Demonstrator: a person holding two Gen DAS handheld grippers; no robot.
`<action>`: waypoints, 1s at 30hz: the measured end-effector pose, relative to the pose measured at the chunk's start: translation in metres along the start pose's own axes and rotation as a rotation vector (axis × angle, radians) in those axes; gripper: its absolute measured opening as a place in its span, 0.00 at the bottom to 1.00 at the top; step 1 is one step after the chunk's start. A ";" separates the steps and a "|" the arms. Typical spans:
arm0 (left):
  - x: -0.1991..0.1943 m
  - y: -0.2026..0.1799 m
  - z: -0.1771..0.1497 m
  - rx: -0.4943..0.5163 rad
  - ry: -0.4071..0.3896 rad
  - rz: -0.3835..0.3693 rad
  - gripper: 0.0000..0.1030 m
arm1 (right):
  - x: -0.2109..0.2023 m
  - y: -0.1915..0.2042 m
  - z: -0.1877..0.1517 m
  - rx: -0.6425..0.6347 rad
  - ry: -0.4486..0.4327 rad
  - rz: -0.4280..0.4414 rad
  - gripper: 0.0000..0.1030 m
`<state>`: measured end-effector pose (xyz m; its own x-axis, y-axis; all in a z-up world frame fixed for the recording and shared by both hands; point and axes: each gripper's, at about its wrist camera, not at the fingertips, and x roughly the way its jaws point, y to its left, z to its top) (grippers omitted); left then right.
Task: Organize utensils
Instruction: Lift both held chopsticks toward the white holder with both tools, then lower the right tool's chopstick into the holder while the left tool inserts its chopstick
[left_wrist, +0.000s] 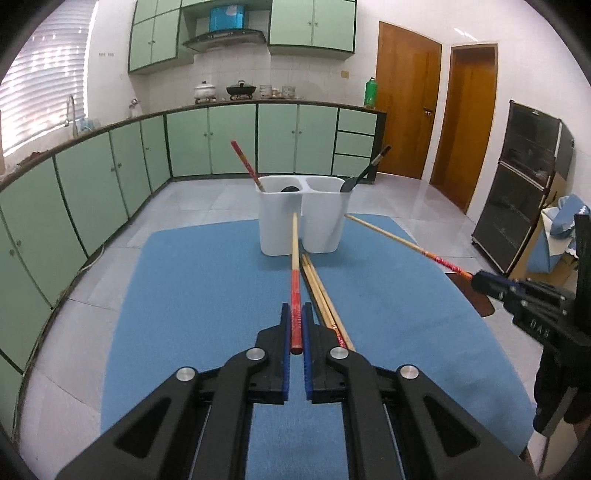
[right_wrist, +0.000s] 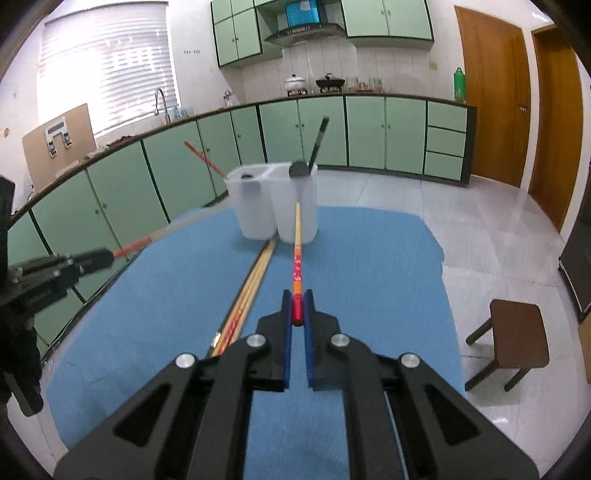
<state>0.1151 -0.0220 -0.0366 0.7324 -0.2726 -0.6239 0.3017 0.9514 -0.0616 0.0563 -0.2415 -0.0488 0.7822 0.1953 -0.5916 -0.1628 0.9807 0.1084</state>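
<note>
Blue worktop (left_wrist: 207, 280): both jaws clamp red-ended chopsticks (left_wrist: 295, 295); white holder (left_wrist: 303, 218) ahead; stool (right_wrist: 517, 332) only in right view.

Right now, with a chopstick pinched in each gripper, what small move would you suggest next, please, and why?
Probably carry both forward over the white holder and tip the ends into a compartment. The left gripper and right gripper each clamp one chopstick, already pointing at it.
</note>
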 end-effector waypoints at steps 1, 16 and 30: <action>0.006 0.002 -0.005 -0.005 0.019 0.006 0.06 | 0.002 0.000 -0.001 -0.001 0.008 -0.005 0.05; 0.005 0.020 -0.017 -0.081 -0.016 0.019 0.06 | 0.019 0.003 -0.043 0.014 0.101 -0.031 0.05; -0.026 0.005 0.031 -0.026 -0.147 -0.001 0.05 | -0.020 -0.007 0.042 -0.005 -0.063 0.031 0.05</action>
<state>0.1161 -0.0149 0.0031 0.8140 -0.2899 -0.5034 0.2879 0.9540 -0.0837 0.0665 -0.2517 -0.0044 0.8128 0.2265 -0.5368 -0.1908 0.9740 0.1221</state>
